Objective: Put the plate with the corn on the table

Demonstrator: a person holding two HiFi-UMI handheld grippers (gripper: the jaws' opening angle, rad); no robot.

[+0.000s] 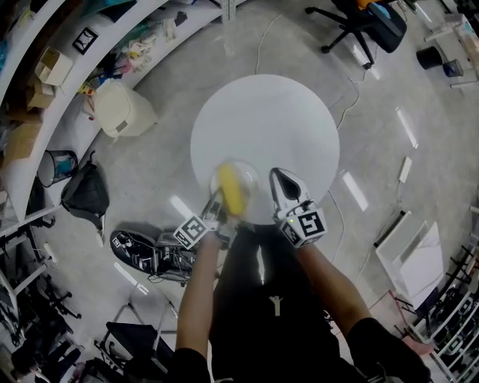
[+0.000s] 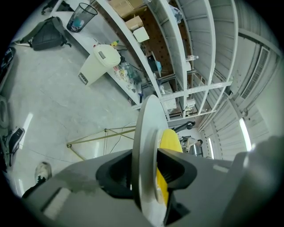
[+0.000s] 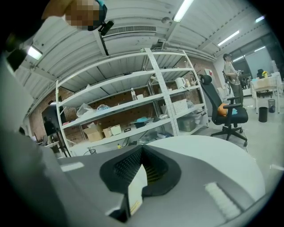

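- While we hold the plate [image 1: 248, 173] by its rim in the left gripper [image 1: 217, 206], we judge the step in hand to be the set-down. The plate sits over the near edge of the round white counter [image 1: 277, 112]. We cannot tell whether its underside touches the top yet.
- The corn cob [image 1: 232, 191] lies on the plate, just beyond the left gripper's jaws.
- In the left gripper view the jaws are clamped on the rim, one pad on each face, with the yellow cob just beside the inner pad.
- The right gripper [image 1: 277, 178] has its jaws together and holds nothing of the task. It hovers just beside the plate at the counter's near edge. A thin pale sliver shows at the seam of its jaws, and we cannot tell what it is.
- As we see it, the next move calls for bringing the plate further in from the edge. We need to keep it level so the cob does not roll, rest it flat, then open the left jaws and draw back.
- We count one plate, one corn cob, one counter and two grippers. On the floor around are one office chair [image 1: 359, 22], one black bag [image 1: 86, 193] and one mesh bin [image 1: 58, 166].
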